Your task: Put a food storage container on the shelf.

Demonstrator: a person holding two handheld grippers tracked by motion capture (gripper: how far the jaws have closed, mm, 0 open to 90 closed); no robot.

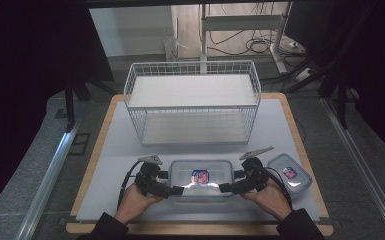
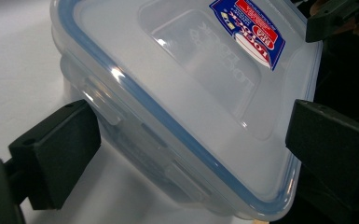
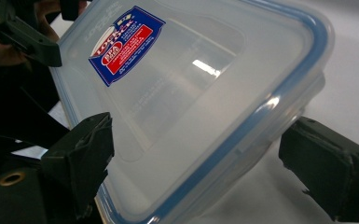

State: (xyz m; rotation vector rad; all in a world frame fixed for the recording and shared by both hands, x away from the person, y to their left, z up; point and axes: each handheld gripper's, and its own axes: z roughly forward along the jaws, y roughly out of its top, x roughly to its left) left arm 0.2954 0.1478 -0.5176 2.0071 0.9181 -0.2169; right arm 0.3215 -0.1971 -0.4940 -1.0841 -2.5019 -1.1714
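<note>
A large clear food container (image 1: 200, 177) with a blue-sealed lid and a red and blue label lies flat near the table's front edge. My left gripper (image 1: 177, 191) is at its front left corner, my right gripper (image 1: 225, 188) at its front right corner. In the left gripper view the container's corner (image 2: 177, 93) sits between the wide jaws of the left gripper (image 2: 191, 126), with a thin gap at the side wall. In the right gripper view the lid corner (image 3: 191, 93) lies between the spread jaws of the right gripper (image 3: 200, 135), and one jaw stands clear of the wall.
A smaller lidded container (image 1: 289, 173) lies just right of the right hand. A white wire basket (image 1: 192, 64) with two levels stands at the back of the white tabletop (image 1: 120, 150). Dark floor and table legs lie beyond.
</note>
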